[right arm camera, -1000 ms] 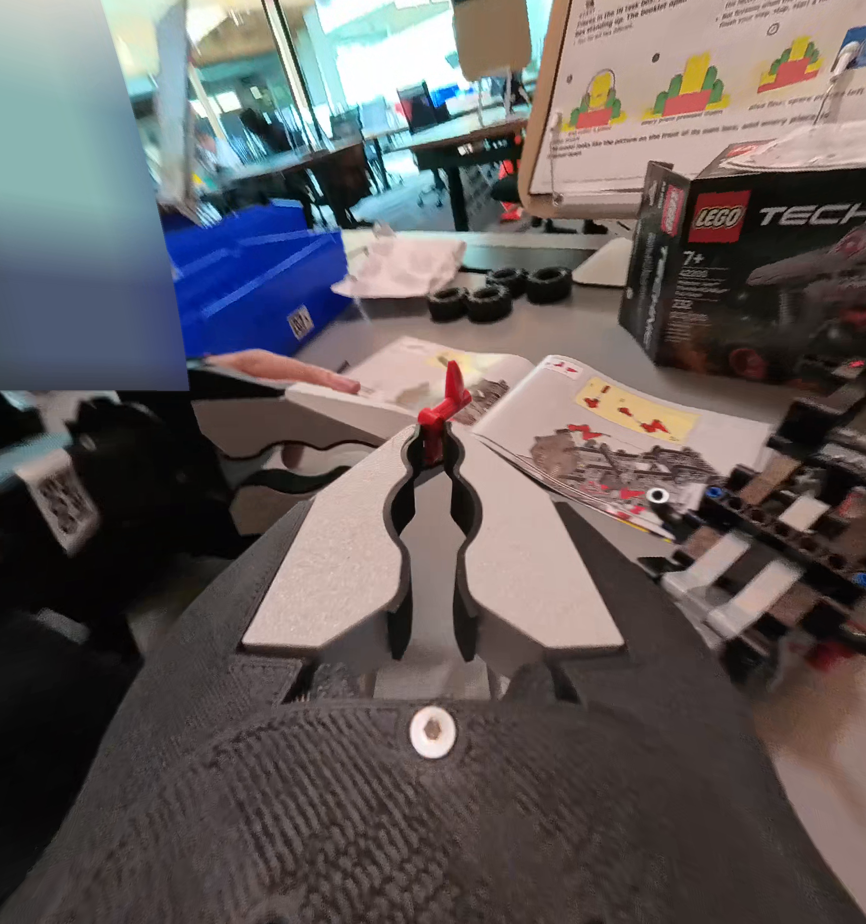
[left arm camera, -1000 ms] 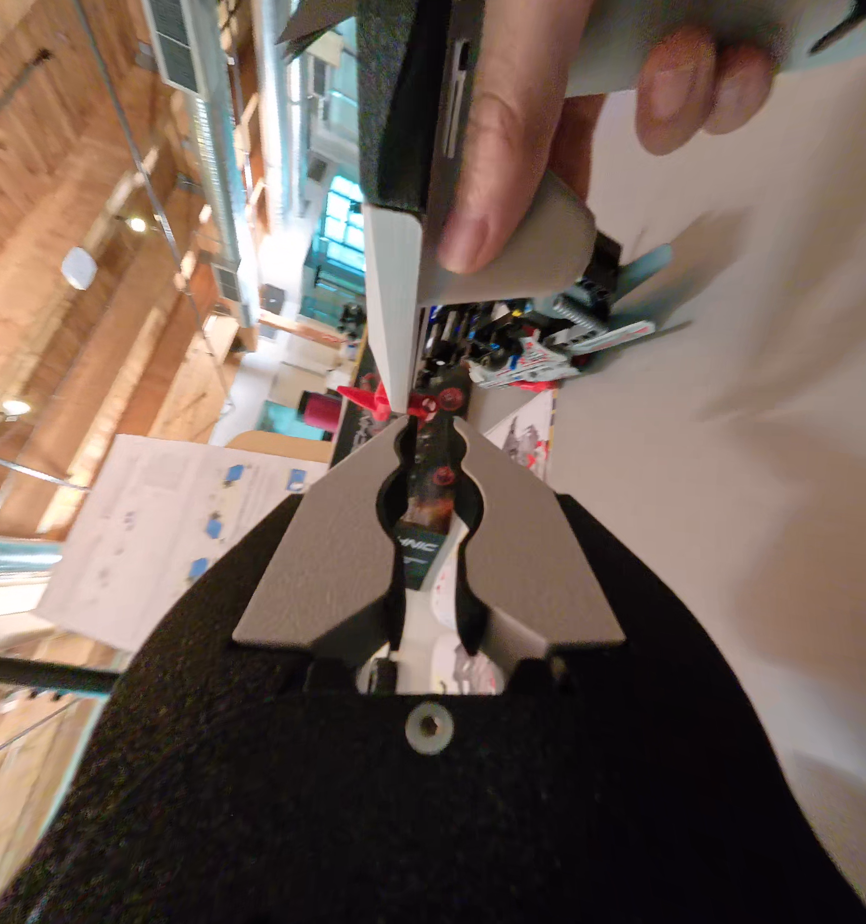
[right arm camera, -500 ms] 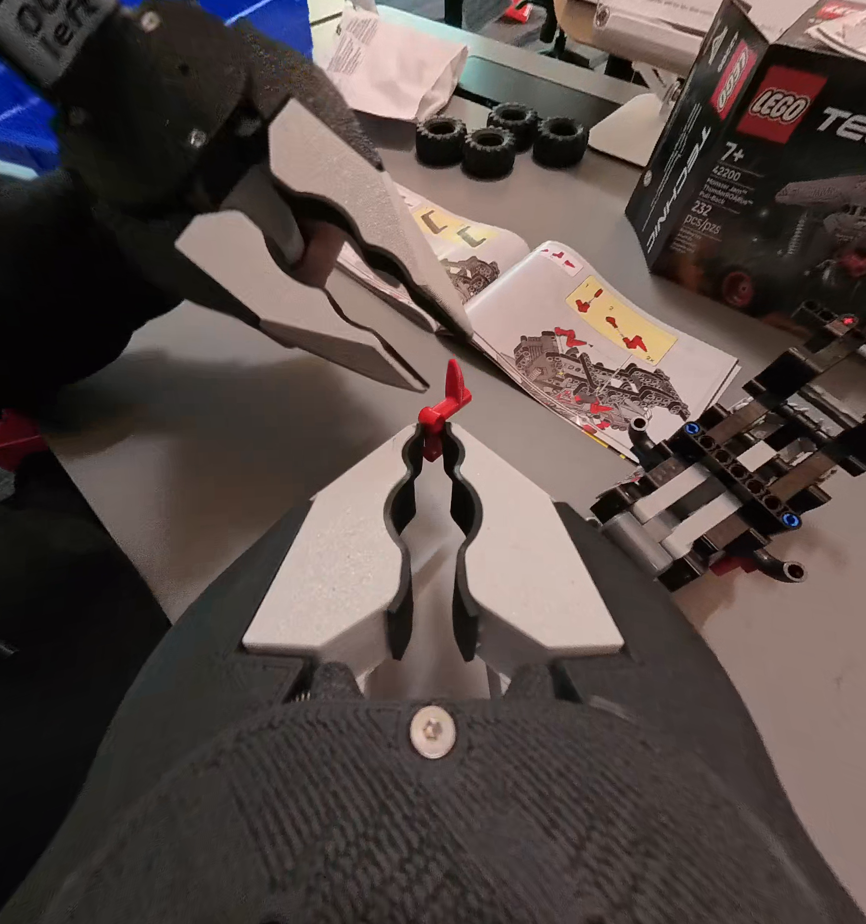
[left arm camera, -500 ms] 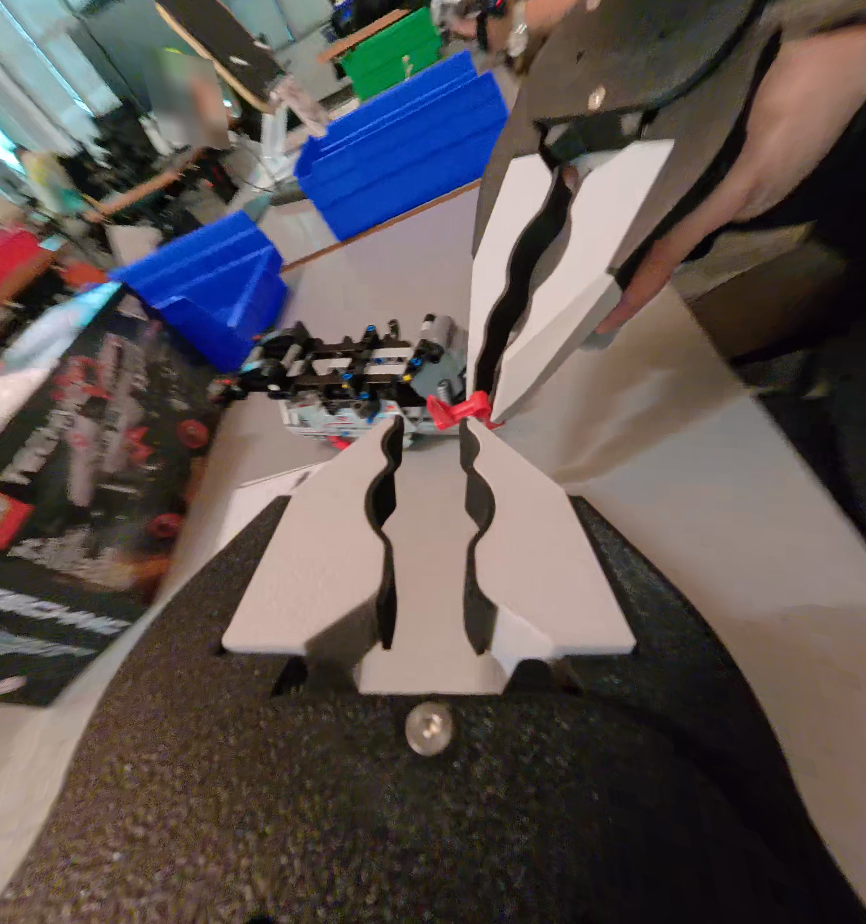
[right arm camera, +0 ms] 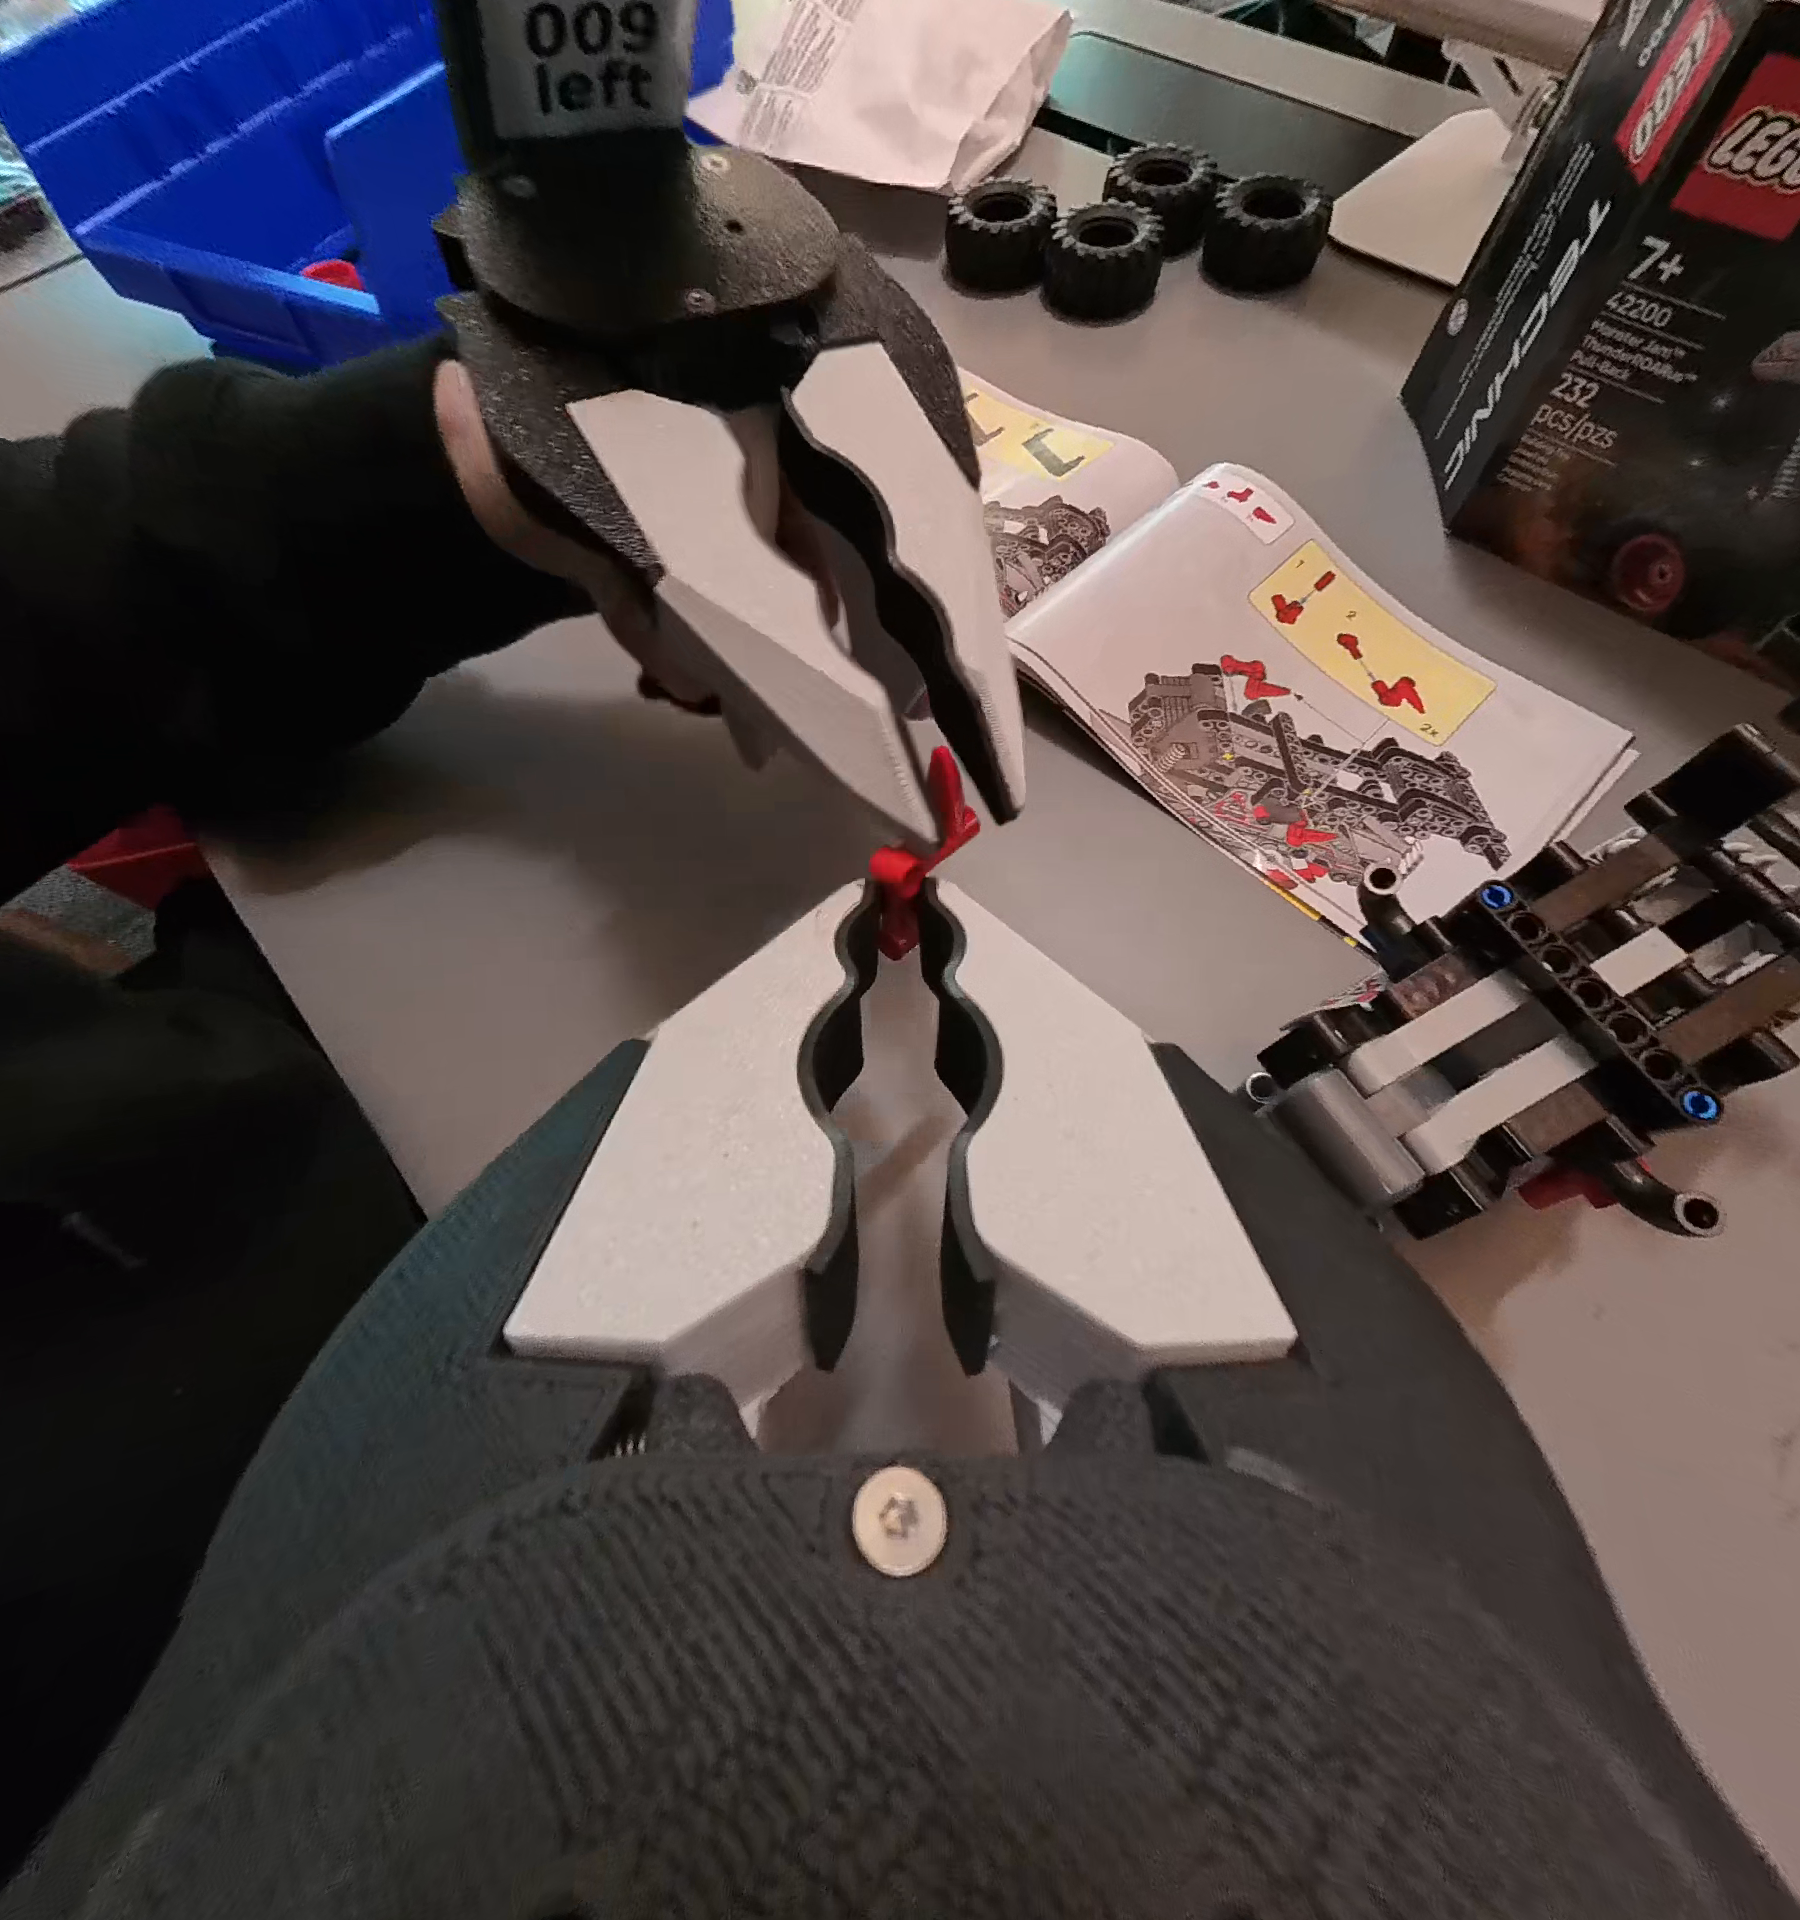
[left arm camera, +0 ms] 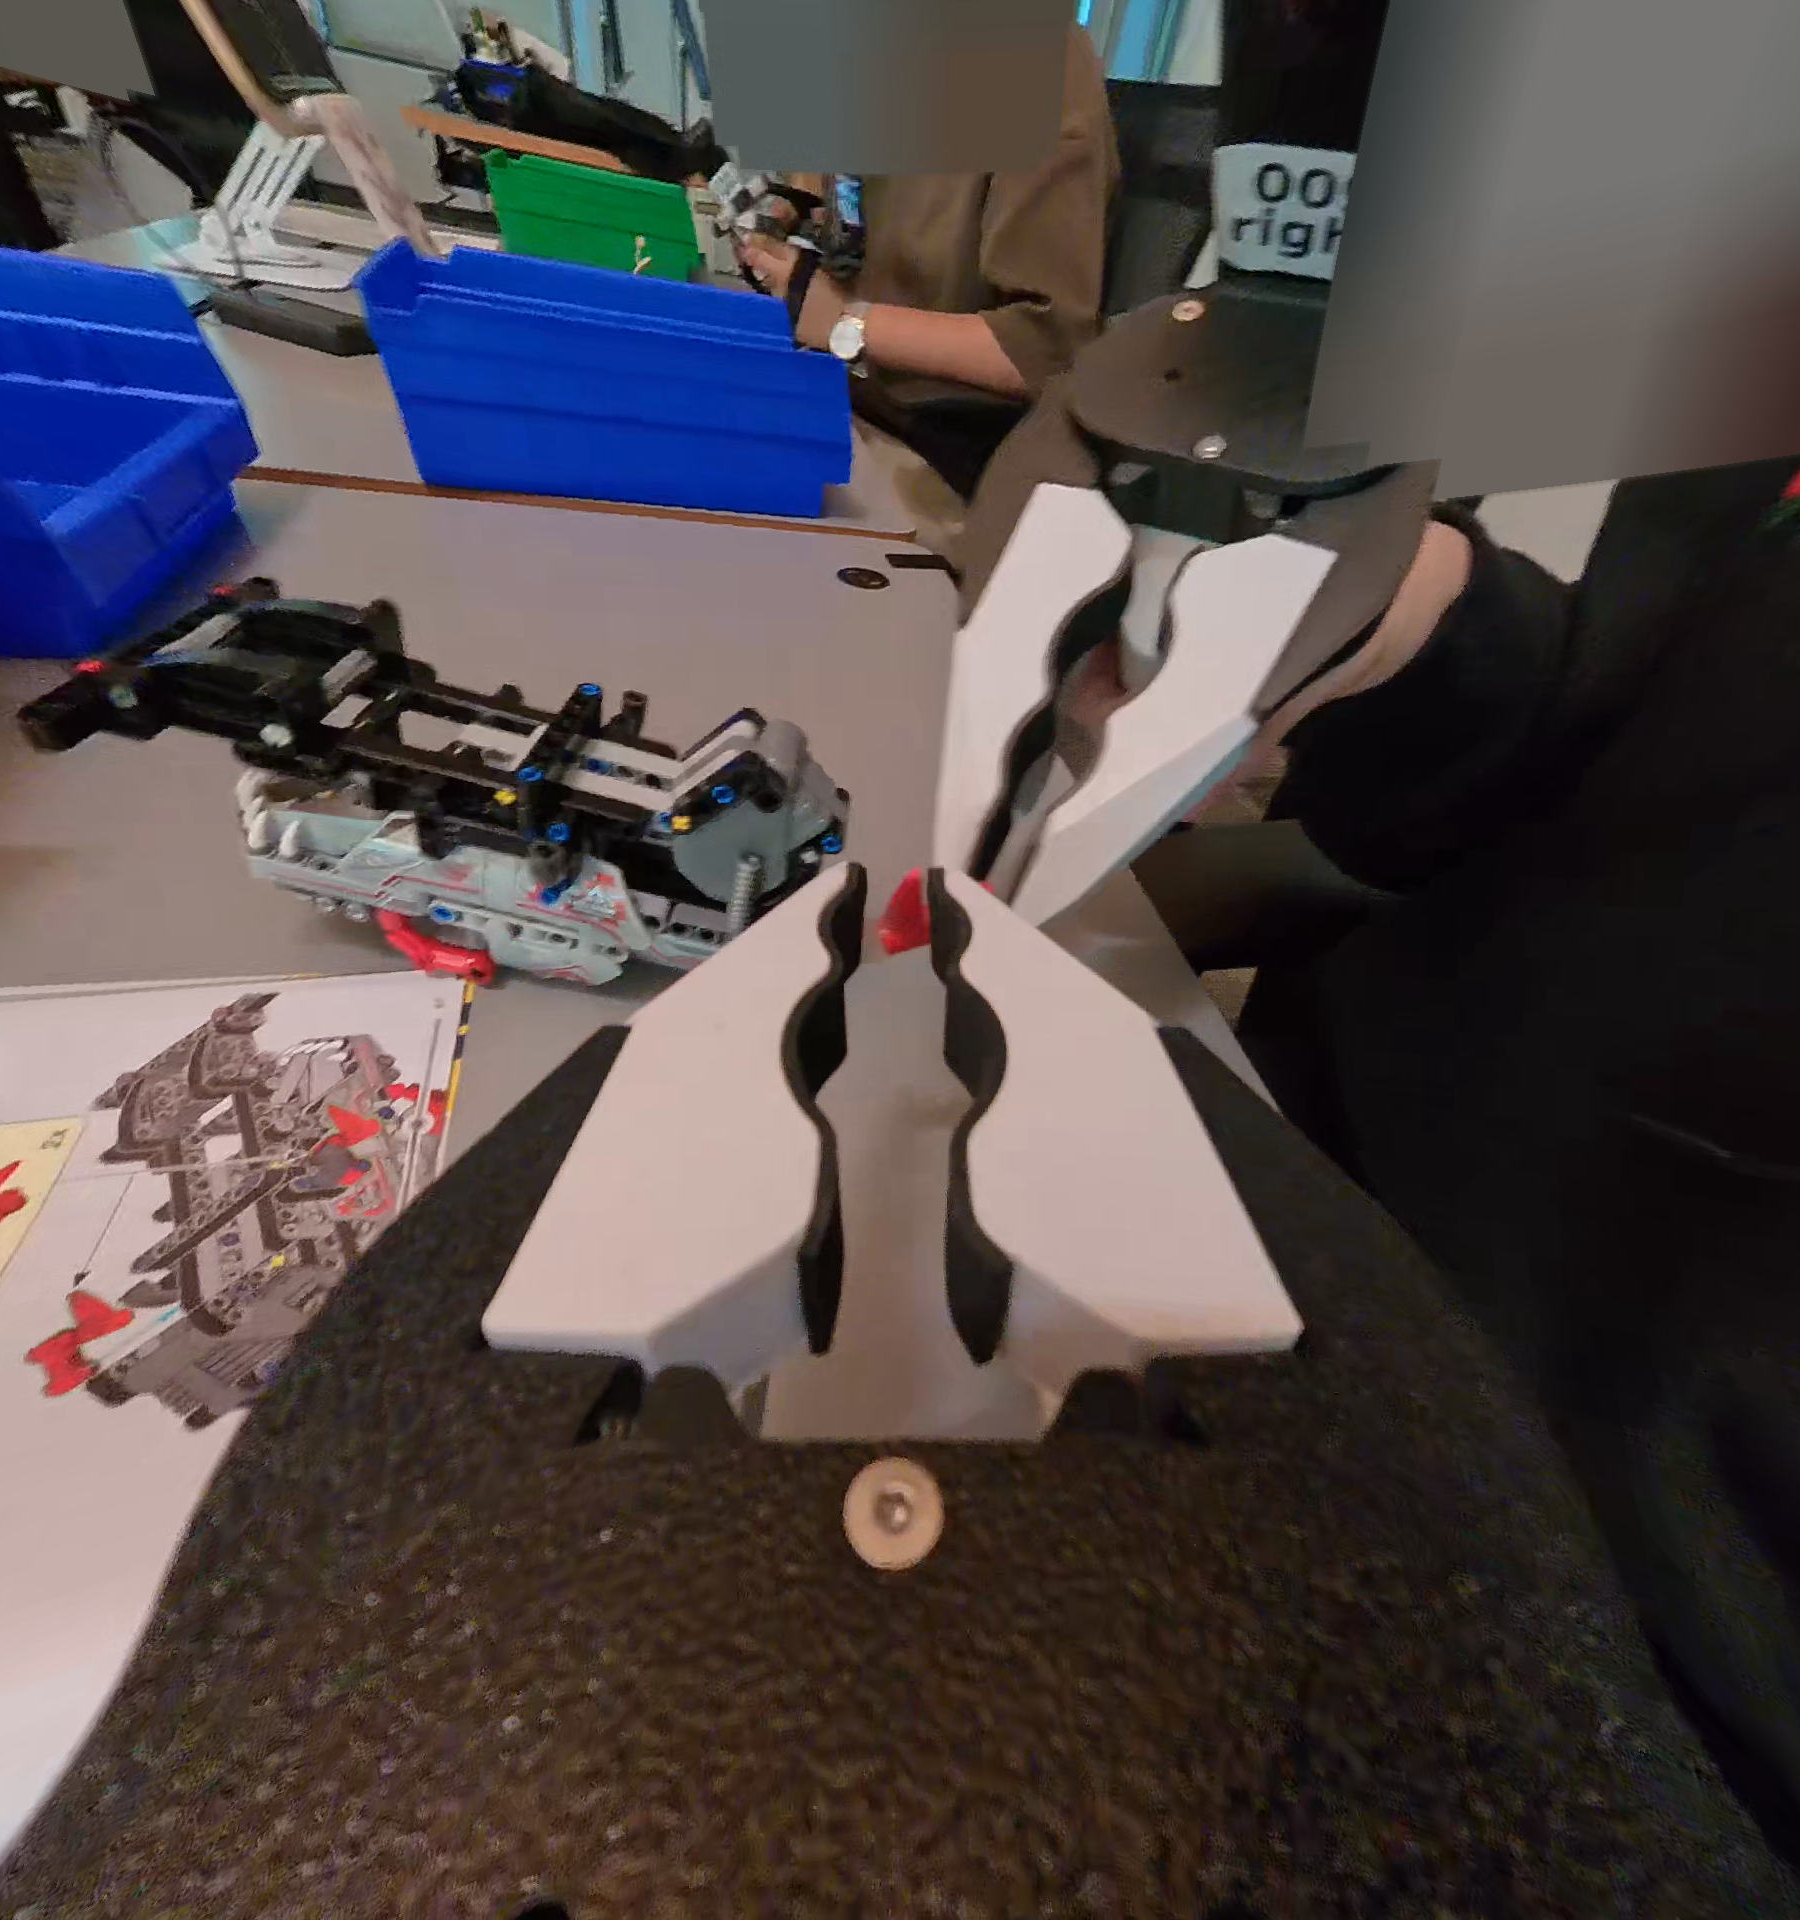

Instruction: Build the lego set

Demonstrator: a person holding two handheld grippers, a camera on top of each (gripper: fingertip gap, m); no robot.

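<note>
We work over a grey worktop [right arm camera: 584, 935] near its front edge. Our right gripper [right arm camera: 898, 914] has its jaws closed on a small red piece [right arm camera: 911, 868]; our left gripper [left arm camera: 891, 883] meets it, jaws parted. The lego chassis [left arm camera: 480, 790] lies beside the open booklet [right arm camera: 1322, 665].

A grey tabletop [right arm camera: 563, 862] is carrying the build. An open instruction booklet [right arm camera: 1322, 665] is lying on it as the landmark. The half-built black-and-grey Lego chassis [right arm camera: 1561, 1029] is sitting just beside the booklet, the black set box [right arm camera: 1644, 343] is standing behind it, four black tyres [right arm camera: 1135, 234] are resting beyond it, and blue bins [left arm camera: 605, 374] are sitting farther back.
</note>
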